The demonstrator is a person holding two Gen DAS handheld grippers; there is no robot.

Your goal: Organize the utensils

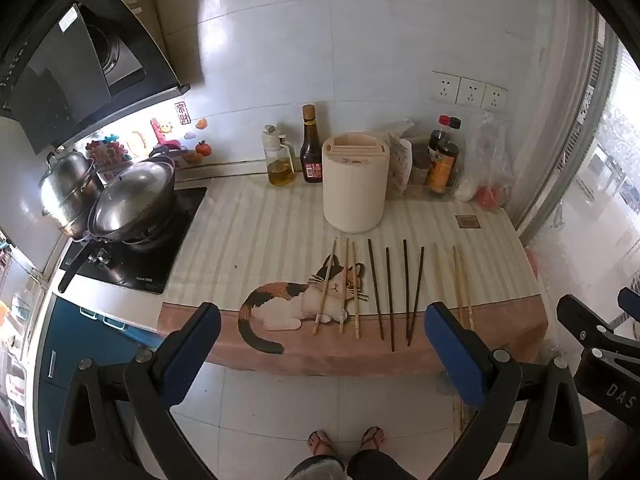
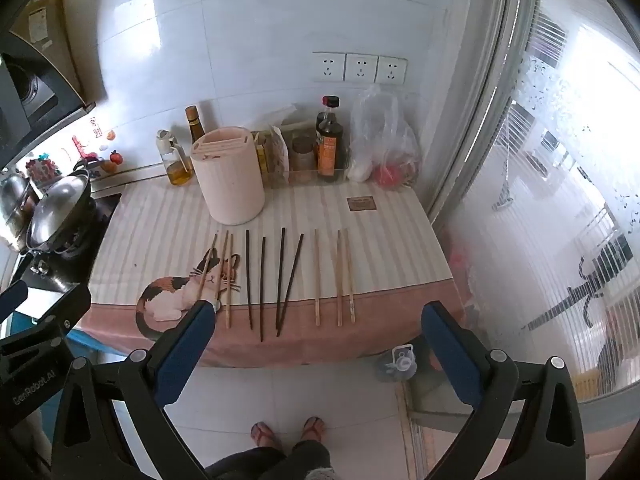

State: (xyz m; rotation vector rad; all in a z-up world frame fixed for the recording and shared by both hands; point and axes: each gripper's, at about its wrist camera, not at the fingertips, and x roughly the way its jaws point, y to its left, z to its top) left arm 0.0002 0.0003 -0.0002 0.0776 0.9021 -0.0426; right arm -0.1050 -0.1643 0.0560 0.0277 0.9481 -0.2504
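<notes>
Several chopsticks lie in a row on the striped cat-print cloth [image 1: 248, 240]: light wooden ones [image 1: 340, 288] at the left, dark ones [image 1: 390, 296] in the middle, light ones [image 1: 460, 284] at the right. They also show in the right wrist view, dark ones [image 2: 262, 284] and light ones [image 2: 340, 276]. A cream utensil holder [image 1: 355, 182] with slots on top stands upright behind them, also in the right wrist view [image 2: 228, 176]. My left gripper [image 1: 322, 340] is open and empty, held in front of the counter edge. My right gripper [image 2: 318, 340] is open and empty, likewise off the counter.
Oil and sauce bottles [image 1: 312, 148], packets and a plastic bag [image 2: 384, 140] line the back wall. A wok [image 1: 132, 200] and pots sit on the stove at left. A window [image 2: 560, 160] is at right. A plastic jug [image 2: 396, 362] stands on the floor.
</notes>
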